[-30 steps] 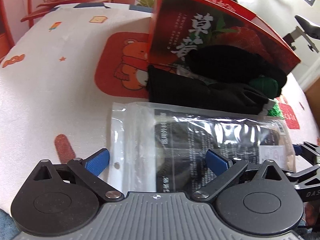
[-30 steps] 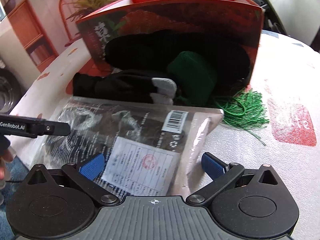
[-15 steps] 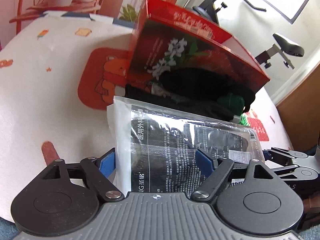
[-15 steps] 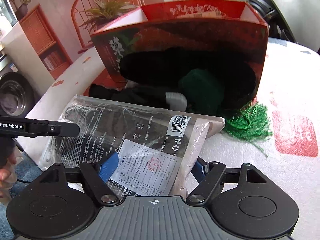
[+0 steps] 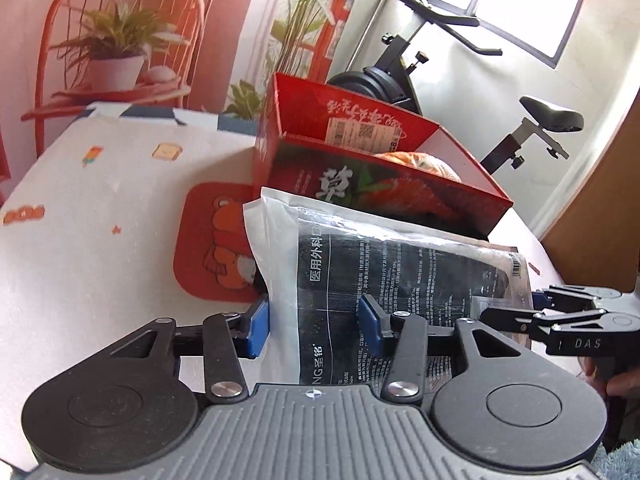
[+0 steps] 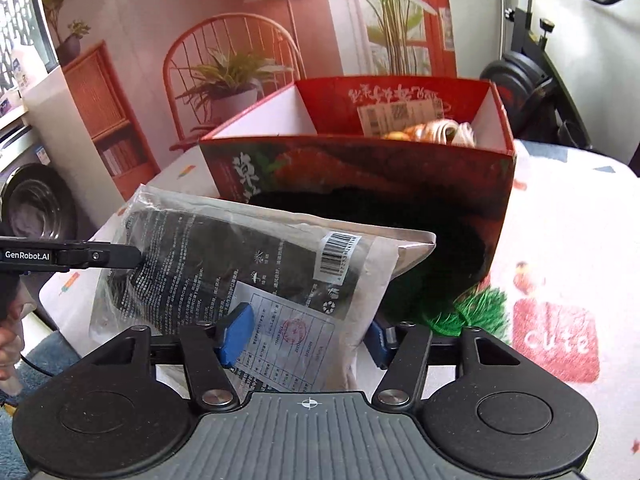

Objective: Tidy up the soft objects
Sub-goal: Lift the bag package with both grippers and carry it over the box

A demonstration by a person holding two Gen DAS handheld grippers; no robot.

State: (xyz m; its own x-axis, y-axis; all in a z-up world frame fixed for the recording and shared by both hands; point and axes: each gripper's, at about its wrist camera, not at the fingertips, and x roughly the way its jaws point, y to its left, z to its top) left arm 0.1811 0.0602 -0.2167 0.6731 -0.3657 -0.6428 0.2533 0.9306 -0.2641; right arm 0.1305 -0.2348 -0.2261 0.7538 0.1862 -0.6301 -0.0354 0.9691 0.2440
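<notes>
A clear plastic pack of black face masks (image 5: 384, 280) (image 6: 256, 276) hangs in the air between both grippers, tilted, in front of the red strawberry box (image 5: 384, 184) (image 6: 360, 176). My left gripper (image 5: 314, 322) is shut on the pack's left end. My right gripper (image 6: 304, 338) is shut on its right end, and it also shows in the left wrist view (image 5: 560, 312). The box is open at the top and holds an orange and white soft item (image 6: 436, 132). A black soft item (image 6: 400, 224) and green tassels (image 6: 468, 308) lie in front of the box.
The table has a white cloth (image 5: 100, 216) with a red bear patch (image 5: 212, 248) and a red "cute" patch (image 6: 556, 340). An orange chair with a potted plant (image 5: 116, 60) and an exercise bike (image 5: 440, 64) stand behind the table.
Both grippers closed on the mask pack and lifted it off the table. It now hangs higher, near the level of the box's front wall.
</notes>
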